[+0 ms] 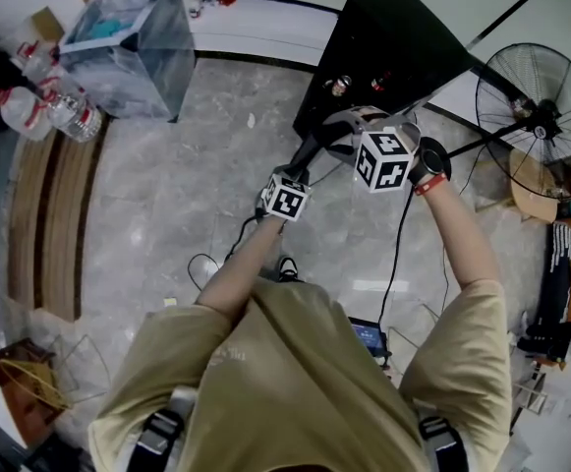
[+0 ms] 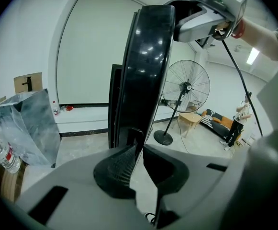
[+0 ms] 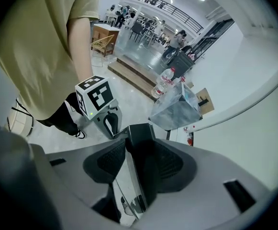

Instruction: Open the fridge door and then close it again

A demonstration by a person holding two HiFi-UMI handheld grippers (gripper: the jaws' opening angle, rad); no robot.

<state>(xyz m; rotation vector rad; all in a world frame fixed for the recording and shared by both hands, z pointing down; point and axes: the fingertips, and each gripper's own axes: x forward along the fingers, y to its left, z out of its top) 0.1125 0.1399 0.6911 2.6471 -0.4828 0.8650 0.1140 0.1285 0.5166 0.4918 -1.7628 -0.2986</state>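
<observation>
Pale marble floor (image 1: pixel 187 185), white wall (image 2: pixel 95 42). Clamped: left gripper (image 2: pixel 139 147) on black fridge door (image 2: pixel 146 71) side edge, right gripper (image 3: pixel 136 150) on top edge.

I can't read a single word, number or brand from here. The two marker cubes (image 1: pixel 286 198) carry only black-and-white square patterns, no letters. The water bottles (image 1: pixel 69 114) have red labels, too small to make out. Faint print sits on the back of the beige shirt (image 1: pixel 228 354), too blurred to read. The cardboard box (image 2: pixel 27 82) bears a black mark I can't decipher.
</observation>
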